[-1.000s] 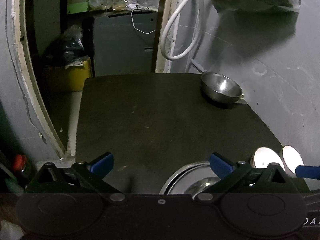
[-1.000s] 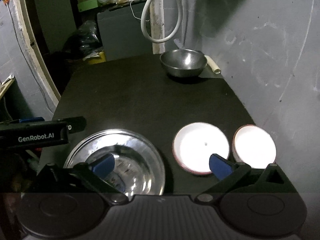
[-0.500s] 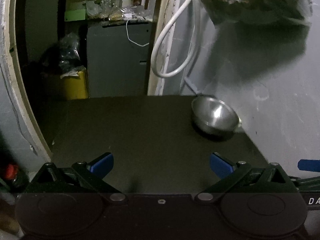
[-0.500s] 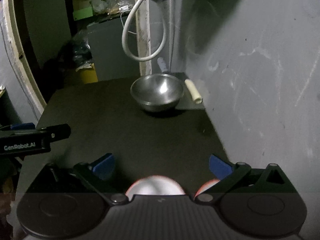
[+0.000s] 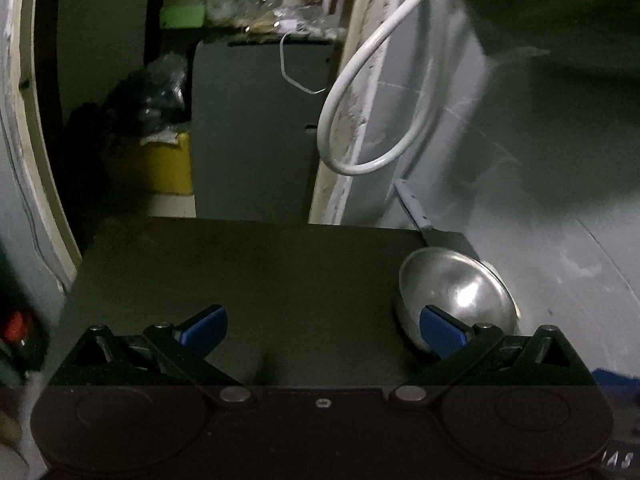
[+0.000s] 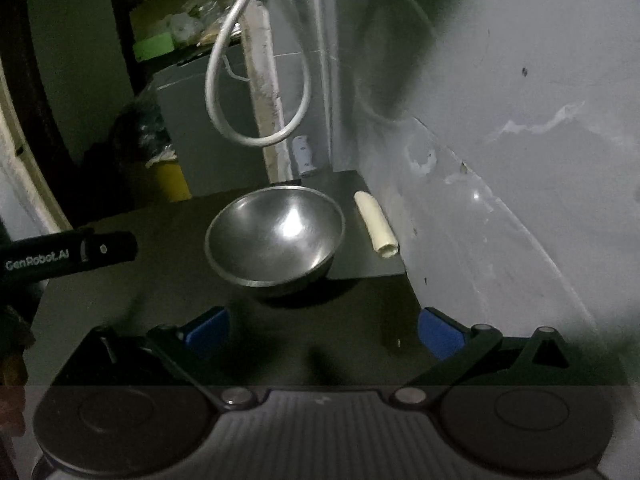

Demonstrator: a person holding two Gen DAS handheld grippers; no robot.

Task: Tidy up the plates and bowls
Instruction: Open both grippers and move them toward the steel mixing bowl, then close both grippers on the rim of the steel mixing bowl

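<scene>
The steel bowl (image 6: 275, 236) sits on the dark table (image 6: 120, 292) straight ahead of your right gripper (image 6: 322, 330), whose jaws are spread wide with nothing between them. A cream tube (image 6: 378, 226) lies just right of the bowl, near the wall. Your left gripper (image 5: 322, 328) is also spread and empty; its right fingertip (image 5: 440, 330) covers the bowl's near rim. The room behind is dim and blurred.
</scene>
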